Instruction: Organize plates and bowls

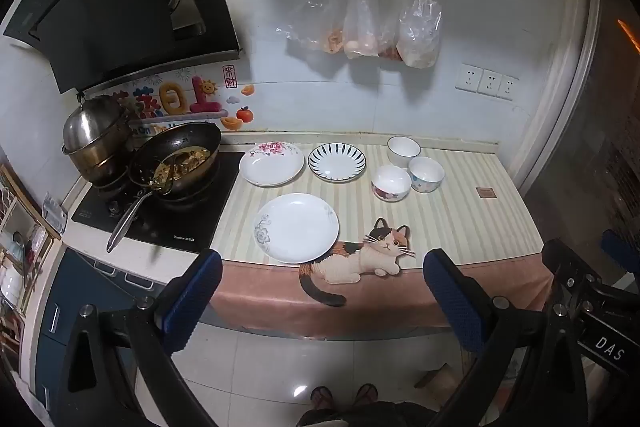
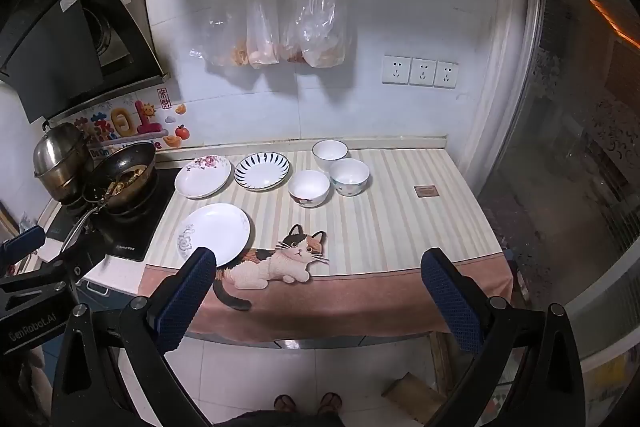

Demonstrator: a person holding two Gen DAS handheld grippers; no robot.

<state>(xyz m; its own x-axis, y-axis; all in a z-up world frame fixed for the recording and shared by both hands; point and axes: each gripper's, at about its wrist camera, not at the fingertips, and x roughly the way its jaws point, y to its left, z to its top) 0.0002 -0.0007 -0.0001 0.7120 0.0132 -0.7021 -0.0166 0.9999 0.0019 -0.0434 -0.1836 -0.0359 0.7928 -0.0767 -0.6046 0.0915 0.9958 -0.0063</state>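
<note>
Stove side: wok (image 1: 176, 159) with food and a steel pot (image 1: 94, 137) sit on the cooktop, left of the striped cloth (image 1: 460, 223).
Pink plate (image 1: 272, 163): back row, at the cloth's left edge, near the wok.
Striped plate (image 1: 337, 162): just right of the pink plate, not touching it.
Grey plate (image 1: 296, 227): alone in front, nearest the counter edge, touching the cat print (image 1: 360, 259).
Bowls: three in a cluster right of the plates; white bowl (image 1: 403, 150) at the back, flower bowl (image 1: 391, 183) and dotted bowl (image 1: 426, 174) side by side in front of it.
Left tongs (image 1: 322, 301): released, fingers spread wide, nothing between them; held off the counter edge, grey plate just ahead, left of centre.
Right tongs (image 2: 320, 301): also spread and empty, off the counter edge; bowls well ahead, grey plate (image 2: 214, 234) by the left finger (image 2: 184, 301).
</note>
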